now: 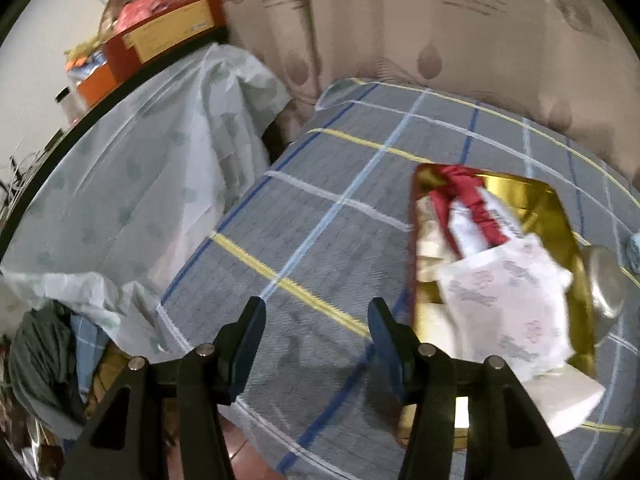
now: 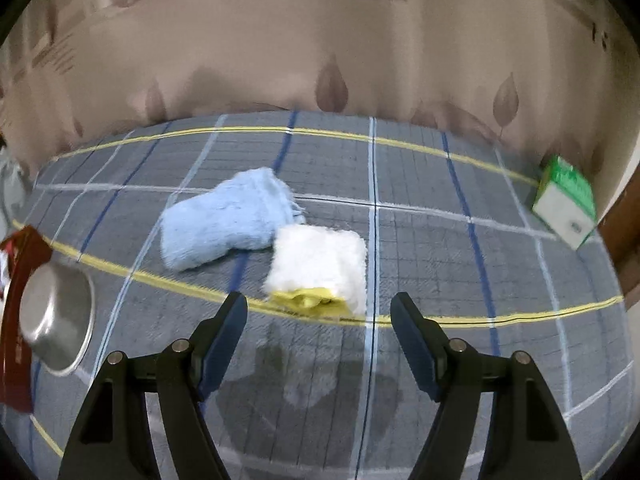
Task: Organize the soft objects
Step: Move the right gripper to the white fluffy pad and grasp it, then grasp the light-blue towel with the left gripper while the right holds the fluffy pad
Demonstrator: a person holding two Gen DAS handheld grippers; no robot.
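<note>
Near the middle of the checked bedspread (image 2: 420, 240), a pale blue fluffy cloth (image 2: 224, 224) and a white fluffy cloth (image 2: 320, 260) lie touching, the white one folded over a yellow layer (image 2: 308, 302) that shows at its near edge. The right gripper (image 2: 318, 312) hovers just short of the white cloth with its jaws spread wide and nothing between them. A steel bowl (image 2: 56, 320) sits towards the left edge, beside a red-rimmed gold tray (image 1: 560, 216). That tray holds a white printed fabric piece (image 1: 516, 300) and a red-and-white bundle (image 1: 476, 208). The left gripper (image 1: 316, 316) hangs over bare bedspread near the tray's left side, jaws apart and empty. A green-and-white carton (image 2: 568, 200) stands at the far right edge, against the curtain (image 2: 320, 40).
</note>
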